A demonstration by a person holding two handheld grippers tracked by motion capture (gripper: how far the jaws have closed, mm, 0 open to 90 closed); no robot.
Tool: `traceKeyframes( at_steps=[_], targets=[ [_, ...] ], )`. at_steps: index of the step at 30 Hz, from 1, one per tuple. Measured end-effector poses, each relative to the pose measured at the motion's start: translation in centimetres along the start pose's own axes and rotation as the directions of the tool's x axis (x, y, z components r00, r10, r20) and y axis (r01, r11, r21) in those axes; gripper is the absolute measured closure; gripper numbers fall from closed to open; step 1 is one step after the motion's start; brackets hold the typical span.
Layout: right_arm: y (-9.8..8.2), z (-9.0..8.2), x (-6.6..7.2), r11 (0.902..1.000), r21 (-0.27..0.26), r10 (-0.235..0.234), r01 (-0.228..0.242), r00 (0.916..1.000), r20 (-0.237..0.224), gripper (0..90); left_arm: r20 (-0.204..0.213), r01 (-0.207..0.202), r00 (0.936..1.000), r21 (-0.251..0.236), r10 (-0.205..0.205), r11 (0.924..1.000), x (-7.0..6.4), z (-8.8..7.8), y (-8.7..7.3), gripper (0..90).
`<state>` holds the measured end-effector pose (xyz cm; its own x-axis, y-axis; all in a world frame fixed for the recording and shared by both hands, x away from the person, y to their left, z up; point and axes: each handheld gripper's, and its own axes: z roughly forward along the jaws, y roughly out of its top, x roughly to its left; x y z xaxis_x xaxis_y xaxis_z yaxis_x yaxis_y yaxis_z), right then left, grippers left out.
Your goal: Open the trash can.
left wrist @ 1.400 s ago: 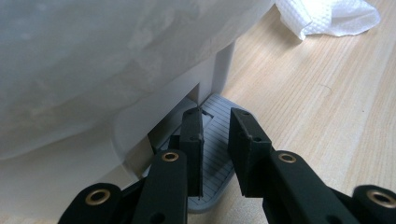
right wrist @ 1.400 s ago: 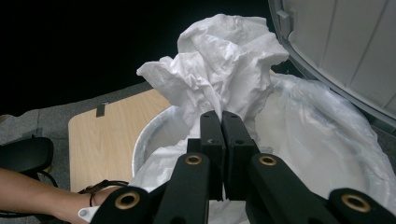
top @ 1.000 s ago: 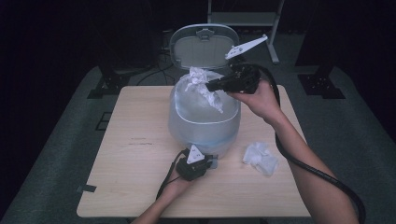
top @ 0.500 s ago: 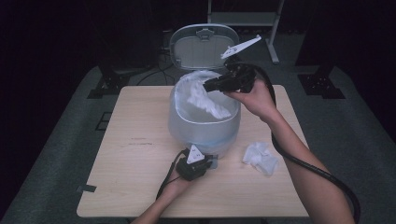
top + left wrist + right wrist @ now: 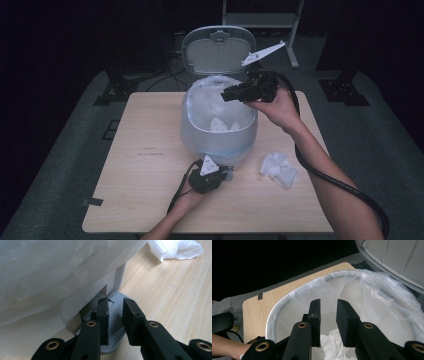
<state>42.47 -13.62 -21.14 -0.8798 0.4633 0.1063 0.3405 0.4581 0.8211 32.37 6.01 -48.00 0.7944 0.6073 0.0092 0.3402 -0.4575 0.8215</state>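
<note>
A pale pedal bin (image 5: pixel 220 142) lined with a clear plastic bag stands mid-table, its grey lid (image 5: pixel 217 50) swung up. My left gripper (image 5: pixel 226 175) lies low at the bin's foot, its jaws drawn close with nothing between them; in the left gripper view (image 5: pixel 116 301) the tips rest on the grey ribbed pedal (image 5: pixel 116 320). My right gripper (image 5: pixel 226 95) hovers over the bin's mouth and points in. Its jaws (image 5: pixel 328 302) have just been opening and are empty. Crumpled white tissue (image 5: pixel 222 125) lies at the bottom of the bin (image 5: pixel 332 345).
Another crumpled tissue (image 5: pixel 279 169) lies on the wooden table (image 5: pixel 145 200) to the right of the bin, also at the top of the left gripper view (image 5: pixel 175 248). The right gripper's cable trails past the table's right edge. Dark floor surrounds the table.
The tissue that hung from the right gripper over the bin has dropped inside. The right jaws have parted and drawn back slightly. The left gripper has stayed on the pedal.
</note>
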Motion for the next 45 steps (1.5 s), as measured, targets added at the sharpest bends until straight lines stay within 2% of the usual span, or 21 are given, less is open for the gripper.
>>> traceKeyframes(
  at_steps=[18,31,45],
  targets=[
    [-1.8,-3.2,0.3,0.9997,-0.024,-0.002,0.002,0.9999,0.017,66.5,0.003,0.006,1.0,-0.002,-0.006,1.0,0.0,0.0,0.0,75.4],
    [-3.4,-5.9,0.2,0.9987,-0.05,0.007,-0.005,0.9991,0.043,64.8,-0.002,0.002,1.0,-0.005,-0.002,1.0,0.0,0.0,0.0,75.4],
    [-5.3,-8.0,0.2,0.9976,-0.067,0.021,-0.017,0.9979,0.062,64.1,-0.005,0.0,1.0,-0.005,0.0,1.0,-0.1,0.0,0.0,75.4]
  ],
)
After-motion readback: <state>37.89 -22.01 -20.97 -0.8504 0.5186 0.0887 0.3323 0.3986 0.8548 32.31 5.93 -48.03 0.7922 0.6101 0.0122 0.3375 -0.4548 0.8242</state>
